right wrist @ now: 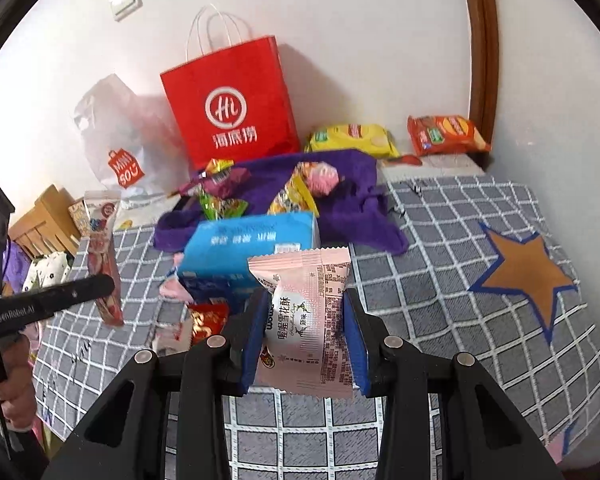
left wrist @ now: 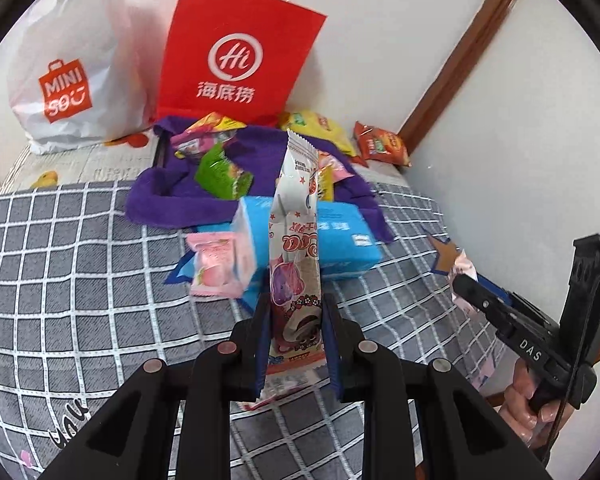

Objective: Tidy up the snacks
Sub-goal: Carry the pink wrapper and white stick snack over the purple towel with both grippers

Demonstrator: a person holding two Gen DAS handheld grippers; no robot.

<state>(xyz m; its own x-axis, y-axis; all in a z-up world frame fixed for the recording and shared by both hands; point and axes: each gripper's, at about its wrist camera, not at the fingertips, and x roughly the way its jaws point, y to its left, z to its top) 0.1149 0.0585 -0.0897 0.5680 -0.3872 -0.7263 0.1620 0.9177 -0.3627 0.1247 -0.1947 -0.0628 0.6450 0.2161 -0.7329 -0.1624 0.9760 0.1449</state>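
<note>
My left gripper [left wrist: 296,320] is shut on a tall white snack packet [left wrist: 296,240] with a cartoon print and holds it upright above the bed; the packet also shows in the right wrist view [right wrist: 102,256]. My right gripper [right wrist: 304,320] is shut on a pink snack packet [right wrist: 306,320] with Chinese text, held above the checked blanket [right wrist: 440,300]. A blue box [left wrist: 340,240] [right wrist: 244,252] lies just ahead of both grippers. Several loose snacks lie on a purple cloth [left wrist: 172,200] [right wrist: 356,196] behind it.
A red paper bag [left wrist: 236,52] [right wrist: 232,108] and a white plastic Miniso bag [left wrist: 68,76] [right wrist: 120,148] stand against the wall. Yellow [right wrist: 352,138] and orange [right wrist: 444,134] snack packs lie in the far corner. A small pink packet [left wrist: 216,264] leans on the blue box.
</note>
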